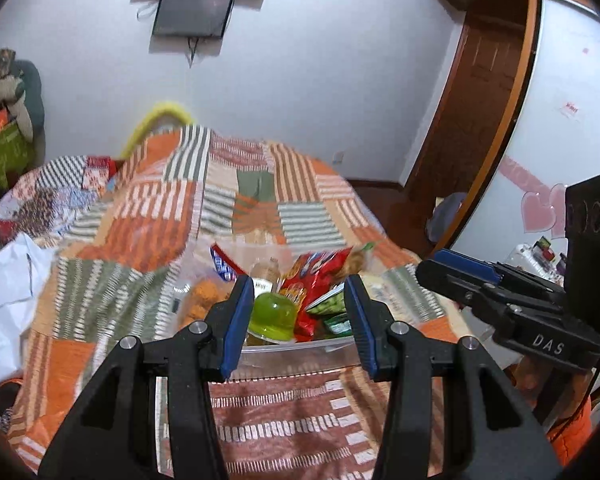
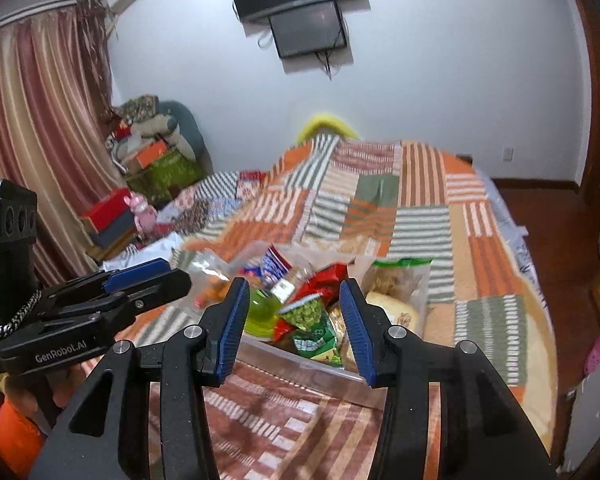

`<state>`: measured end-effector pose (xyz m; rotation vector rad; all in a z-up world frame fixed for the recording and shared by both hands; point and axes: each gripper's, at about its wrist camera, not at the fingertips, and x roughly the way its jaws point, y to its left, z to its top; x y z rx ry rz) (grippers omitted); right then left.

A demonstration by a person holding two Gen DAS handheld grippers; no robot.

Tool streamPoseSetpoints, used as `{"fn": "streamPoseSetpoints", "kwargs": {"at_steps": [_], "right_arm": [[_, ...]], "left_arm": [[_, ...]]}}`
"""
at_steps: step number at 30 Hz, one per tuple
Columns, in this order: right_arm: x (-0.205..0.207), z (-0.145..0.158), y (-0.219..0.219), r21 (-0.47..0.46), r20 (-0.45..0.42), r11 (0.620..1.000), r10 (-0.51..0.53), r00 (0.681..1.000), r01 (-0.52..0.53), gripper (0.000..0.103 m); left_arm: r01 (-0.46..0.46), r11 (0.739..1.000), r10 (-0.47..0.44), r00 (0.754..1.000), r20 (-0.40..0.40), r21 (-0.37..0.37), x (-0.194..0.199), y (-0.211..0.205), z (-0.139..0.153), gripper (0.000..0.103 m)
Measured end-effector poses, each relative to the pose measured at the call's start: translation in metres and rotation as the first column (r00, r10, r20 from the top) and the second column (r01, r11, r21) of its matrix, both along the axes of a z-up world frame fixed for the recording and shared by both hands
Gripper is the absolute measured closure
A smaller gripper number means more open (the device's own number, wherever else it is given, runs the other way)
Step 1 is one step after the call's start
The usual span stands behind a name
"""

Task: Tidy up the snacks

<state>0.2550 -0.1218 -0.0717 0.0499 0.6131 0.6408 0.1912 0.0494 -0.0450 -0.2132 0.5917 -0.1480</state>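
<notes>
Hovering over the bed, the left gripper point(image 1: 298, 322) and the right gripper point(image 2: 294, 326) are both parted and hold nothing. Below them, a clear tub point(image 1: 284, 350) on the quilt point(image 1: 172, 208) holds the snacks. The green jelly cup point(image 1: 274, 316) looks smooth and slippery, so pinch its sides. The pea packet point(image 2: 306, 314) looks light and crinkly. The grippers read "DAS" and "GenRobot.AI".

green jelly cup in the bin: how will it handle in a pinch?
The green jelly cup looks smooth and domed, so it may slip. Its thin plastic probably dents under pressure. It leans among packets in the clear bin, so likely tips when nudged.
</notes>
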Motion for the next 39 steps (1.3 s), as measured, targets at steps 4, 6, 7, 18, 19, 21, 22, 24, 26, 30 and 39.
{"fn": "streamPoseSetpoints", "kwargs": {"at_steps": [4,6,7,18,19,21,22,24,26,30,39], "right_arm": [[-0.024,0.024,-0.013,0.029,0.061,1.000,-0.013,0.998,0.011,0.060],[-0.037,0.035,-0.020,0.045,0.087,0.999,-0.018,0.996,0.015,0.060],[-0.042,0.038,-0.022,0.052,0.097,0.999,-0.020,0.995,0.015,0.060],[-0.082,0.057,-0.032,0.087,0.179,0.996,-0.044,0.983,0.028,0.032],[-0.083,0.057,-0.033,0.088,0.183,0.996,-0.047,0.982,0.031,0.031],[-0.085,0.058,-0.034,0.091,0.188,0.995,-0.051,0.981,0.034,0.026],[-0.087,0.058,-0.034,0.092,0.191,0.995,-0.055,0.980,0.038,0.021],[-0.089,0.057,-0.034,0.096,0.201,0.994,-0.070,0.977,0.052,0.017],[-0.092,0.057,-0.035,0.096,0.208,0.993,-0.081,0.975,0.062,0.017],[-0.094,0.057,-0.035,0.092,0.221,0.992,-0.104,0.970,0.085,0.006],[-0.102,0.058,-0.035,0.080,0.260,0.989,-0.141,0.955,0.125,0.000]], "left_arm": [[-0.018,1.000,0.016,0.997,0.074,0.022,-0.029,-0.003,0.028,0.056],[-0.030,0.999,0.026,0.994,0.103,0.039,-0.044,-0.006,0.039,0.055],[-0.038,0.998,0.032,0.992,0.120,0.047,-0.053,-0.008,0.046,0.054],[-0.084,0.994,0.063,0.969,0.237,0.077,-0.112,-0.021,0.072,0.020],[-0.092,0.993,0.070,0.967,0.246,0.078,-0.115,-0.022,0.073,0.018],[-0.107,0.990,0.082,0.962,0.259,0.086,-0.118,-0.024,0.073,0.010],[-0.114,0.989,0.086,0.960,0.266,0.090,-0.120,-0.024,0.074,0.009],[-0.121,0.988,0.091,0.957,0.274,0.095,-0.123,-0.025,0.074,0.005],[-0.128,0.987,0.097,0.956,0.276,0.096,-0.123,-0.025,0.074,0.004],[-0.148,0.984,0.115,0.952,0.285,0.098,-0.125,-0.023,0.073,0.001],[-0.167,0.979,0.128,0.947,0.294,0.113,-0.128,-0.026,0.069,0.001]]}}
